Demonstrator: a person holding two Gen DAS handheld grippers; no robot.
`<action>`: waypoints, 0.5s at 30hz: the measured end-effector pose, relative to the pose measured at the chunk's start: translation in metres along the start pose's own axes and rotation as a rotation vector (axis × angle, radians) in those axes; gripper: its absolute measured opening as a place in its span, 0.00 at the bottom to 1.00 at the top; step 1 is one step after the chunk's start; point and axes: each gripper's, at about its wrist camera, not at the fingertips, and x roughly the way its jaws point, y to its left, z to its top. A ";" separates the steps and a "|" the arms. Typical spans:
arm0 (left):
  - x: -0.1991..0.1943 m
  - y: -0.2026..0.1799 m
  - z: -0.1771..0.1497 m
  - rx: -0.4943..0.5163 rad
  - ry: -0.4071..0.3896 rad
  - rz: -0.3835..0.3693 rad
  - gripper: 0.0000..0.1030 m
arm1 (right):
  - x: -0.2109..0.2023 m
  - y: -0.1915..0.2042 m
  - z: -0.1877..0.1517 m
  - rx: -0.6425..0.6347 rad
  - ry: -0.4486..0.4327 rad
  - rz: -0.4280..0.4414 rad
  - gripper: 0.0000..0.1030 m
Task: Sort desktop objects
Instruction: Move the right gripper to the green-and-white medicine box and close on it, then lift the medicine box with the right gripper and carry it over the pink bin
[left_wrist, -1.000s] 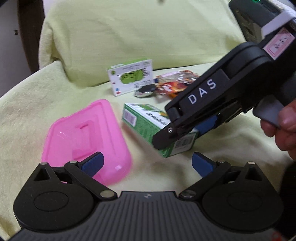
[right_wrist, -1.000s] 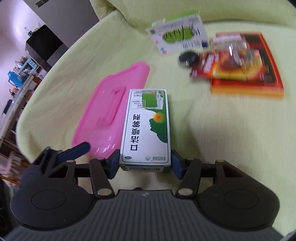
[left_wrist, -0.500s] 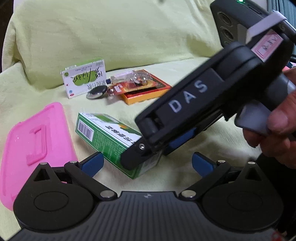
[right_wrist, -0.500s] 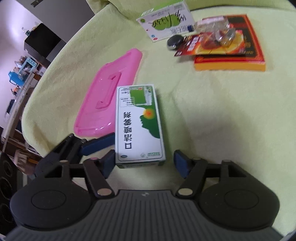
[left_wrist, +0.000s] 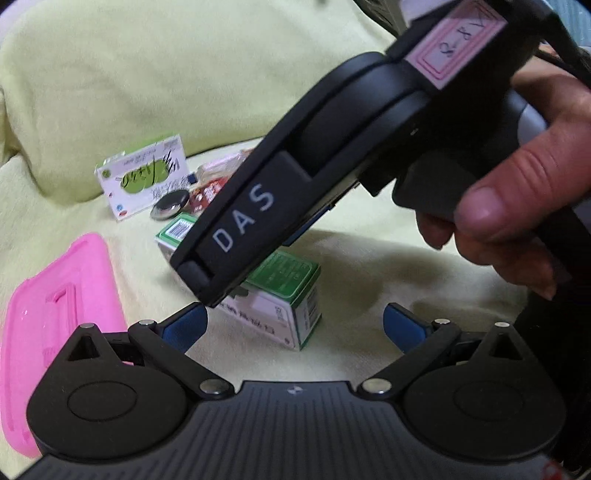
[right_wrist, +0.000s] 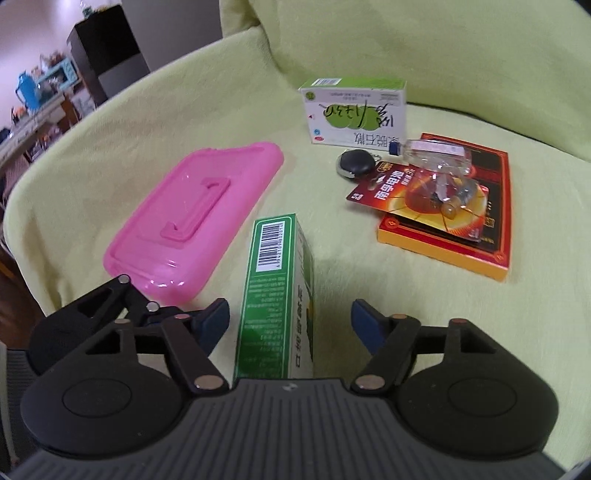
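Since the earlier frames the green medicine box (right_wrist: 275, 302) has been tipped from lying flat, face up, onto one long narrow side, so that its barcode panel is now turned upward, and the right tongs (right_wrist: 290, 319) have been opened off it. Both blue pads are seen standing clear of the box in the right wrist view, one on each side, with no contact visible. The left tongs (left_wrist: 291, 325) are likewise spread apart and empty, held low at about 6 o'clock of the box in the left wrist view, while the body of the right tool, held in a hand (left_wrist: 517, 206), crosses that view above the box.

The box rests on the yellow-green cloth (right_wrist: 369, 332) covering the counter, just beside the pink plastic lid (right_wrist: 195, 218), which lies at its 10 o'clock. Farther off, at 12 to 2 o'clock, the white-and-green medicine box (right_wrist: 354, 114), the black round keyring (right_wrist: 356, 164), the clear small bottle (right_wrist: 434, 153), the red blister card (right_wrist: 417, 194) and the red-and-orange flat box (right_wrist: 476, 236) are gathered together.

The step in hand is judged to be the re-gripping of the green box after its release. A closing of the right tongs across the narrower faces would be called for next, followed by a carry toward the cluster; a careless squeeze could topple it.
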 end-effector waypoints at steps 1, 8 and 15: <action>0.000 -0.001 -0.001 0.003 0.002 0.004 0.99 | 0.002 0.001 0.001 -0.010 0.008 -0.008 0.55; -0.003 -0.006 -0.010 0.047 0.051 0.063 0.99 | 0.016 0.008 0.003 -0.064 0.049 -0.038 0.32; -0.018 -0.001 -0.023 0.002 0.063 0.111 0.99 | 0.013 0.008 -0.003 -0.035 0.058 -0.004 0.26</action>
